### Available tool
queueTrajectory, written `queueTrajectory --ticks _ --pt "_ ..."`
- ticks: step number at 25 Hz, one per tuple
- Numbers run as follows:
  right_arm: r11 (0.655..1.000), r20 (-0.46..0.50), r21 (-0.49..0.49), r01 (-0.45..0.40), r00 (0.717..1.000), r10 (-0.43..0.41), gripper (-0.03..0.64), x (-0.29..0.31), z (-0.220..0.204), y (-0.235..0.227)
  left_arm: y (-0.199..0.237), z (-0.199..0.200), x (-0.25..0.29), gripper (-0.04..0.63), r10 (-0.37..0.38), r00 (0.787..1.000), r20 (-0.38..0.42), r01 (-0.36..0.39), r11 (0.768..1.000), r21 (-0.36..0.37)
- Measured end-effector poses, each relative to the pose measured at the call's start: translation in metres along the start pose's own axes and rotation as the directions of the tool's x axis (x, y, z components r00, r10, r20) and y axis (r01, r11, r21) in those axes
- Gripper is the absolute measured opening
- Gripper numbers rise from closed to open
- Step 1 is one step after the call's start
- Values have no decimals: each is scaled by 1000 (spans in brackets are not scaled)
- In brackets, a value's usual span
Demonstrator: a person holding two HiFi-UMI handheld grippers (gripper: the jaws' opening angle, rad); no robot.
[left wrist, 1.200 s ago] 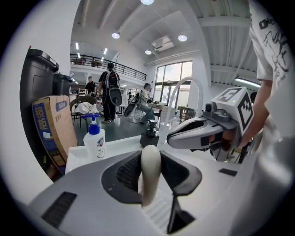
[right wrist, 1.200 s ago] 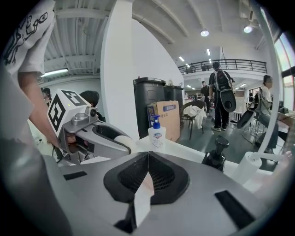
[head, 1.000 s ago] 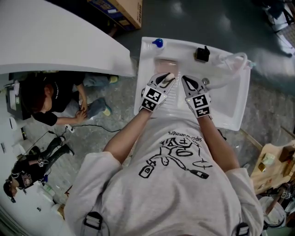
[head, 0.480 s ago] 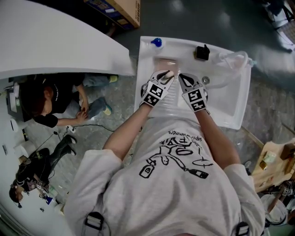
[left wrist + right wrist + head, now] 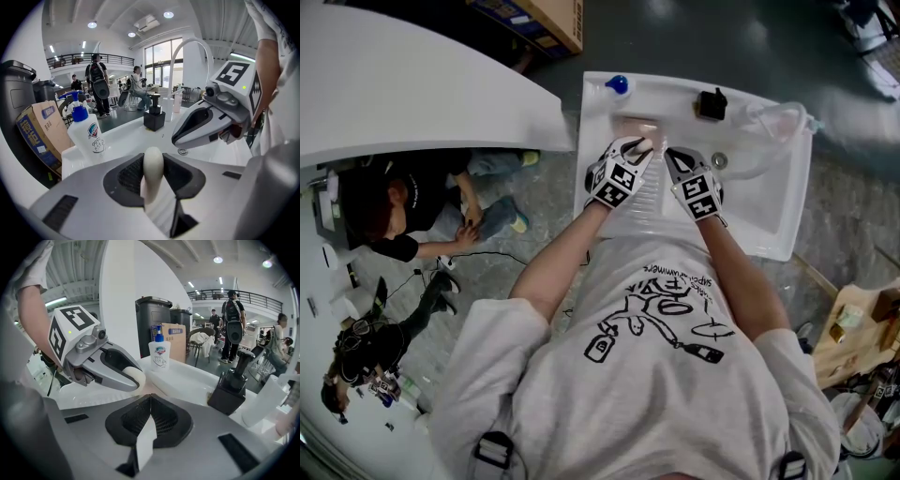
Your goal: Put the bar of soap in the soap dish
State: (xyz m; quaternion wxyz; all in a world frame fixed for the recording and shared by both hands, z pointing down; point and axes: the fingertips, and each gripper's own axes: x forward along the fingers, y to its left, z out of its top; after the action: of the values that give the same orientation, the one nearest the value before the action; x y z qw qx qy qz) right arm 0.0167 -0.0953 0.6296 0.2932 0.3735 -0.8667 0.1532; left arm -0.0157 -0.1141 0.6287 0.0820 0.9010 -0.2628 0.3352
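You had the bar of soap (image 5: 152, 164) pinched on edge between the pads of your left gripper (image 5: 152, 177), its rounded pale end poking out past the jaw tips. From the head view, the soap (image 5: 644, 147) hung just short of the pinkish soap dish (image 5: 634, 126) on the back ledge of the white sink (image 5: 769, 220), above the ledge and not yet in the dish. Holding it by its broad faces probably gave the pads a secure grip on a slippery bar, and left the bar's lower edge free to go down into the dish first.

Your right gripper (image 5: 149, 401) had its jaws pressed together with nothing between them. It sat just beside the left one over the basin, apparently only keeping pace, since the job looked like a one-handed one.

Behind the dish stood a hand-wash bottle (image 5: 86, 133) with a blue pump. Its label carried a shield emblem in red and blue, with small print beneath that I could not read for certain. A black pump dispenser (image 5: 153, 117) stood further along the ledge and bore no writing that showed. The cardboard box (image 5: 40, 136) beyond the sink had a blue printed panel, too small to make out.
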Motion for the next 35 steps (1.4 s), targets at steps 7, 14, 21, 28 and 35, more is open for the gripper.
queueTrajectory --ticks 7,14,21,28,35 --pt "1000 -34 6 5 999 -5 21 10 -8 -9 2 -7 17 121 -8 998 -64 15 995 101" --pt "1000 -68 4 -4 998 5 22 16 -16 -11 3 -12 30 122 -15 993 -114 36 983 180" --pt "1000 -91 14 -16 996 17 22 23 -21 -13 7 -24 41 122 -17 986 -167 58 969 240" --pt "1000 -127 15 -22 992 24 22 33 -37 -17 10 -28 48 122 -10 980 -198 69 954 292" --pt "999 -149 20 -29 988 31 23 37 -39 -18 13 -33 54 122 6 973 -231 78 933 351"
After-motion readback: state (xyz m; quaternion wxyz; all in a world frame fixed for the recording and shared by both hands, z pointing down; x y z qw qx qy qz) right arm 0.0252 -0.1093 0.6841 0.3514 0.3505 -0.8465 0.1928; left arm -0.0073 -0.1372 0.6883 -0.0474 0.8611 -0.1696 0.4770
